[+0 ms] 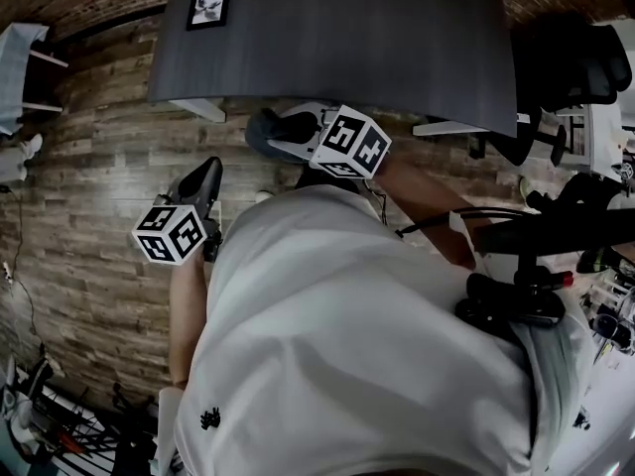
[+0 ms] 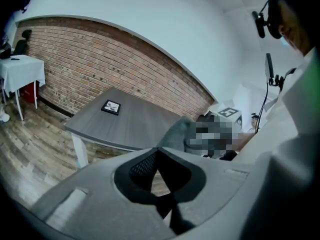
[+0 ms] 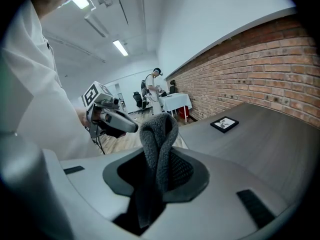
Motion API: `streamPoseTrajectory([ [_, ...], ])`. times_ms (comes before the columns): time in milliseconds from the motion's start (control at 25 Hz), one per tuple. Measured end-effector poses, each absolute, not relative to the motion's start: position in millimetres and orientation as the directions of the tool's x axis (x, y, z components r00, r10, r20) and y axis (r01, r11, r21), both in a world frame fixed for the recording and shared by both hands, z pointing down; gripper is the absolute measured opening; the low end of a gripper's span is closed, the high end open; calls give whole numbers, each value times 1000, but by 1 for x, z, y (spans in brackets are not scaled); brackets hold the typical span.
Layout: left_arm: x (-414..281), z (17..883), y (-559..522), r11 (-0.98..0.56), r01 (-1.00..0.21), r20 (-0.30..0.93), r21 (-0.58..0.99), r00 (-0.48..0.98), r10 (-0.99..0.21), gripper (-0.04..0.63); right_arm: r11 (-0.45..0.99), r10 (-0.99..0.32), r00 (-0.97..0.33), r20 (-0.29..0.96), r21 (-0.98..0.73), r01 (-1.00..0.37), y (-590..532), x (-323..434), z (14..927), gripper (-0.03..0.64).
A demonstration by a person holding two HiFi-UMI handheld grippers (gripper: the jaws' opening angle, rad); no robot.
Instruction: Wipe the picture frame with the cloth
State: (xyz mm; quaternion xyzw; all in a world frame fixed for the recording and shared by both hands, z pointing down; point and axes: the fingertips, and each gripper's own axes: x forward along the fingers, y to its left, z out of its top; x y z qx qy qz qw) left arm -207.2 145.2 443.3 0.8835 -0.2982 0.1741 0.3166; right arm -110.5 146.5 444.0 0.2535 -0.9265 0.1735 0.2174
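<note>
The small black picture frame [image 1: 208,6] lies flat near the far left corner of the dark grey table [image 1: 377,38]; it also shows in both gripper views [image 2: 111,107] [image 3: 224,124]. My right gripper [image 1: 288,132] hangs in front of the table's near edge, shut on a folded grey cloth [image 3: 158,144] that sticks up between its jaws. That cloth [image 2: 176,133] is visible from the left side too. My left gripper [image 1: 205,175] is lower and to the left, over the wooden floor. Its jaws [image 2: 158,152] are shut with nothing between them. Both are well short of the frame.
A brick wall [image 2: 115,69] runs behind the table. A small white-clothed table [image 2: 20,69] stands to the far left, and an office chair [image 1: 571,62] to the right. Cables and stands [image 1: 50,415] lie on the floor at lower left. A person [image 3: 152,91] stands far off.
</note>
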Motion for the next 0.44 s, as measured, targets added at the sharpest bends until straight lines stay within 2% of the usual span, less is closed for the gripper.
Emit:
streamPoseTrajectory([
  [440, -222, 442, 167, -624, -642, 503, 445, 756, -419, 12, 815, -401, -778, 484, -199, -544, 173, -122, 437, 107],
])
